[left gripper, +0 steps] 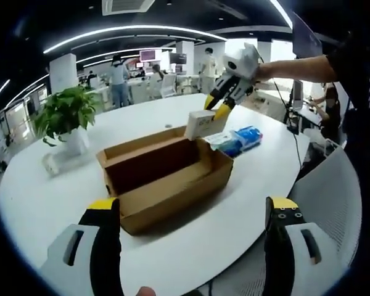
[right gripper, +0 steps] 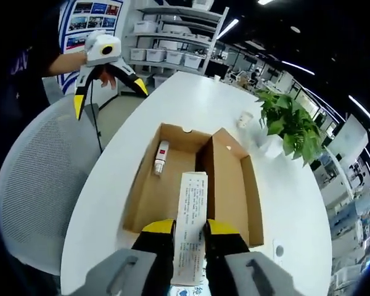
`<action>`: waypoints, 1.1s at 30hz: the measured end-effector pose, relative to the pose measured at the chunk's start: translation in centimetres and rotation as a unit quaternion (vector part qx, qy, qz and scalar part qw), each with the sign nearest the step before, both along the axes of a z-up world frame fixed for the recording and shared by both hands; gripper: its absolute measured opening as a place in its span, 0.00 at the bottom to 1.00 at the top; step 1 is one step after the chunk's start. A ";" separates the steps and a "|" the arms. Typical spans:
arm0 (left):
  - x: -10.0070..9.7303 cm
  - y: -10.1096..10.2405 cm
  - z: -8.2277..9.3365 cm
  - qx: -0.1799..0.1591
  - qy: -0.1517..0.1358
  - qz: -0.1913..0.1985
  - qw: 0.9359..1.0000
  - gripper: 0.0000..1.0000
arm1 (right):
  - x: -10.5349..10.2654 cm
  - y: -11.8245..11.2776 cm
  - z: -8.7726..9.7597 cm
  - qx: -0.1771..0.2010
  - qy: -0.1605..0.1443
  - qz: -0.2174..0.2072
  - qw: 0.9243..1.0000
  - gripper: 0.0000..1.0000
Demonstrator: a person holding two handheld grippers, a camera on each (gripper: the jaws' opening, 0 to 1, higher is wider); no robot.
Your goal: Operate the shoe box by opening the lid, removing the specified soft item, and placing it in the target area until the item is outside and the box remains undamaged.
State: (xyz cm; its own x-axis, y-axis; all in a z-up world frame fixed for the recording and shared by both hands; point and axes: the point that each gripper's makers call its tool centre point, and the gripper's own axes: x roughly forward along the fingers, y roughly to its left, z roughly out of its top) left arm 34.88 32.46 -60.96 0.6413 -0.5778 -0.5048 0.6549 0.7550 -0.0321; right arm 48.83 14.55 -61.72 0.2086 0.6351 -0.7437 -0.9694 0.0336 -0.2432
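Box (left gripper: 166, 179) sits open on the white table (left gripper: 61, 203), lid folded back so the inside is reachable from above. Right gripper (left gripper: 225, 102) is clamped on a flat white pack (left gripper: 205, 123), held in the air over the box's far edge; in the right gripper view the pack (right gripper: 190, 228) runs lengthwise between the yellow tips, pinched on its long sides, probably so it hangs steady and stays off the cardboard walls. The pack is out of the box but not yet set down.

A small tube (right gripper: 160, 158) lies in the lid half. A blue-and-white packet (left gripper: 240, 140) rests on the table just beyond the box; likely the drop area, though I can't confirm.

Left gripper (left gripper: 191, 213) has its jaws spread wide, holding nothing, kept back near the table edge, clear of the lift.
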 end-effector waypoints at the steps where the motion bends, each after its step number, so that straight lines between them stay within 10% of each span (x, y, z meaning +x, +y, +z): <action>1: 0.0 0.0 0.0 -0.001 0.000 0.000 1.000 0.98 | 0.2 -0.3 0.1 0.000 -0.001 -0.003 1.000 0.14; 33: -0.4 0.2 -1.1 -0.002 0.017 0.016 1.000 0.97 | 2.9 -9.7 -0.4 -0.041 -0.013 -0.044 0.998 0.14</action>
